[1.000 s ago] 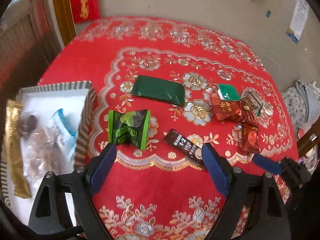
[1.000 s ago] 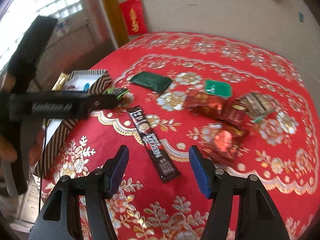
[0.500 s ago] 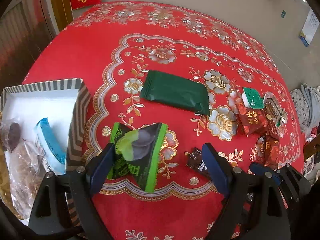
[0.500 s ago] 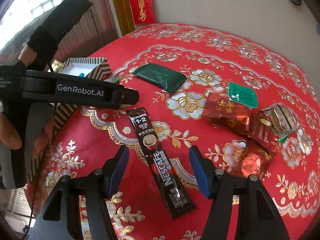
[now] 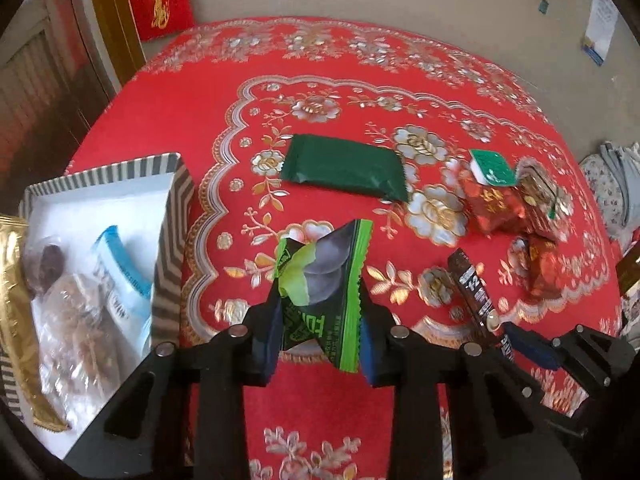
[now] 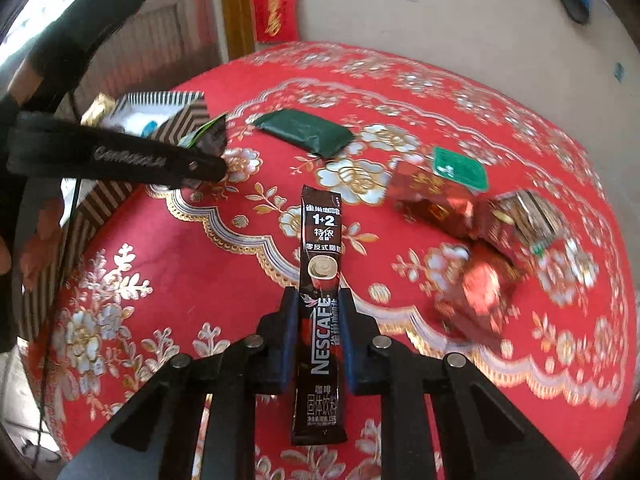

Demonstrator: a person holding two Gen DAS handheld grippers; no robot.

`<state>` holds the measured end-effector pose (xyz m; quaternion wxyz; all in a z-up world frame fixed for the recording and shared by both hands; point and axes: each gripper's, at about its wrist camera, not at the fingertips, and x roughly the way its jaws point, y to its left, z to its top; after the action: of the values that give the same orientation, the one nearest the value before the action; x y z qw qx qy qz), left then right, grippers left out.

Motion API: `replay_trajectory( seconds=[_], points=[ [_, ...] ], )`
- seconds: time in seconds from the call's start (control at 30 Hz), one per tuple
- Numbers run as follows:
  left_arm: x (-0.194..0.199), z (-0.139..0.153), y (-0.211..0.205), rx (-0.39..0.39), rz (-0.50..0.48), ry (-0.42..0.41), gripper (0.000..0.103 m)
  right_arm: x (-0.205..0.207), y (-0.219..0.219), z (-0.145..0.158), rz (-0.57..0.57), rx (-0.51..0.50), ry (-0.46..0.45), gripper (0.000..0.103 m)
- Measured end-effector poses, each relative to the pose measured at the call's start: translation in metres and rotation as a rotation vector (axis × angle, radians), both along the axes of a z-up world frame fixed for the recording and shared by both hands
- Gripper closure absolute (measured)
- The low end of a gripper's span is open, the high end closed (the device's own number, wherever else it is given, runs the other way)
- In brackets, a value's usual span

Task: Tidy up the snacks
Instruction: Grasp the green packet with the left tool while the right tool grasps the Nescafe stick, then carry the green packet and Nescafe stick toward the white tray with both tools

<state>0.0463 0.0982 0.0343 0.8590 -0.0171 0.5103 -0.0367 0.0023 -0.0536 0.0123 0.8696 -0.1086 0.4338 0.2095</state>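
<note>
My left gripper is shut on a bright green snack packet and holds it above the red tablecloth, right of the striped box. My right gripper is shut on a dark Nescafe coffee stick, which points away along the fingers. The stick also shows in the left wrist view. The left gripper's arm with the green packet shows in the right wrist view beside the box.
A dark green packet lies mid-table. A small green-lidded cup and several red wrapped snacks lie at the right. The box holds a gold packet, a blue-white packet and clear-wrapped snacks.
Both grippers have shut: the left on the green packet, lifting it off the cloth, the right on the coffee stick after moving forward over it.
</note>
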Motion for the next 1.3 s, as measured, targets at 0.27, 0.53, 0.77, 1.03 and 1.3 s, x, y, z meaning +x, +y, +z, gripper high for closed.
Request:
replay_trajectory(
  seconds=[0.27,0.53,0.77,1.03,1.3],
  points=[
    [-0.036,0.014,-0.018,0.032,-0.031,-0.060,0.070,-0.015,-0.015,0.011,-0.077,0.094,-0.022,0.085],
    [-0.060,0.019,-0.022,0.056,-0.030,-0.105,0.070,-0.027,-0.014,0.029,-0.128,0.150,-0.062,0.085],
    [-0.073,0.031,-0.019,0.077,-0.033,-0.148,0.070,-0.032,0.000,0.043,-0.123,0.173,-0.088,0.085],
    [-0.083,0.037,-0.008,0.084,-0.021,-0.171,0.070,-0.036,0.016,0.049,-0.102,0.186,-0.091,0.085],
    [-0.090,0.043,0.008,0.075,-0.007,-0.181,0.070,-0.037,0.036,0.053,-0.074,0.179,-0.093,0.085]
  ],
)
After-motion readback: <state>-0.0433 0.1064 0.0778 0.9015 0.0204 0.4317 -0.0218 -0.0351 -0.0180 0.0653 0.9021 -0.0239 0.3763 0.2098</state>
